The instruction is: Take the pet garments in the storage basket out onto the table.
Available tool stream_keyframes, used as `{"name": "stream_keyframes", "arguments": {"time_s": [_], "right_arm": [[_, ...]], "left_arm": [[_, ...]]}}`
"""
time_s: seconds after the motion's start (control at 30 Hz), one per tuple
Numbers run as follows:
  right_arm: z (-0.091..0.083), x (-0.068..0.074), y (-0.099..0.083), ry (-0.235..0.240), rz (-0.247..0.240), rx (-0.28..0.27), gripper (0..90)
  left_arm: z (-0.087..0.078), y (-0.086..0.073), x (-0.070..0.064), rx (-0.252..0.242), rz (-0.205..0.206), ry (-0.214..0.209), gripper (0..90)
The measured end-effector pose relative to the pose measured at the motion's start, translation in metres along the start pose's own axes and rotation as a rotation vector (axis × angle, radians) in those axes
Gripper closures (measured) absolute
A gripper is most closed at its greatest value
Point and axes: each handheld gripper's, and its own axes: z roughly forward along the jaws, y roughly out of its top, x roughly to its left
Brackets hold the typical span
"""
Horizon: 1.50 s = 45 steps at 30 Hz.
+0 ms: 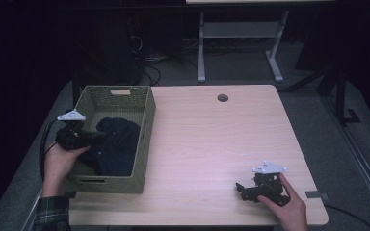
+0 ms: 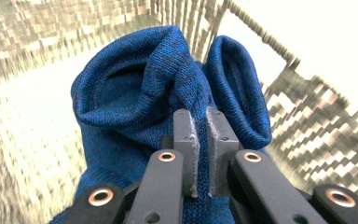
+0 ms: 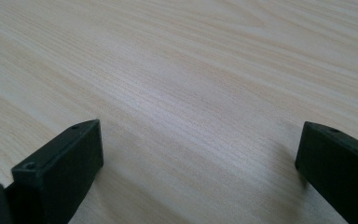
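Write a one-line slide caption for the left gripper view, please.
Left claw shut on a fold of blue knitted cloth inside a woven basket.

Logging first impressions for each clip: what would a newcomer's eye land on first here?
Most likely the blue knitted garment bunched inside the woven basket at the table's left side, with the left gripper shut on a fold of it. Next, the right gripper sits open and holding nothing, low over the bare wooden table near its front right corner.
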Motion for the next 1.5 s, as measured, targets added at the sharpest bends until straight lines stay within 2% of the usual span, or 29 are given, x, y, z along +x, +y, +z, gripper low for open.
{"name": "stream_keyframes", "arguments": {"time_s": [0.13, 0.3, 0.47, 0.93, 1.33, 1.5], "right_arm": [[0.0, 0.0, 0.0, 0.0, -0.003, 0.001, 0.4], [0.0, 0.0, 0.0, 0.0, -0.002, 0.001, 0.4], [0.0, 0.0, 0.0, 0.0, -0.002, 0.001, 0.4], [0.0, 0.0, 0.0, 0.0, -0.002, 0.0, 0.4], [0.0, 0.0, 0.0, 0.0, 0.0, 0.0, 0.4], [0.0, 0.0, 0.0, 0.0, -0.001, 0.001, 0.4]], "left_arm": [[-0.009, 0.006, -0.003, -0.074, -0.012, 0.0, 84.4], [-0.02, 0.015, -0.007, -0.134, -0.015, -0.015, 84.4], [-0.03, 0.024, -0.007, -0.174, -0.015, -0.042, 84.4], [-0.055, 0.049, -0.014, -0.278, -0.014, -0.084, 84.4], [-0.065, 0.077, -0.031, -0.359, 0.018, -0.132, 84.4], [-0.065, 0.089, -0.038, -0.374, 0.036, -0.15, 84.4]]}}
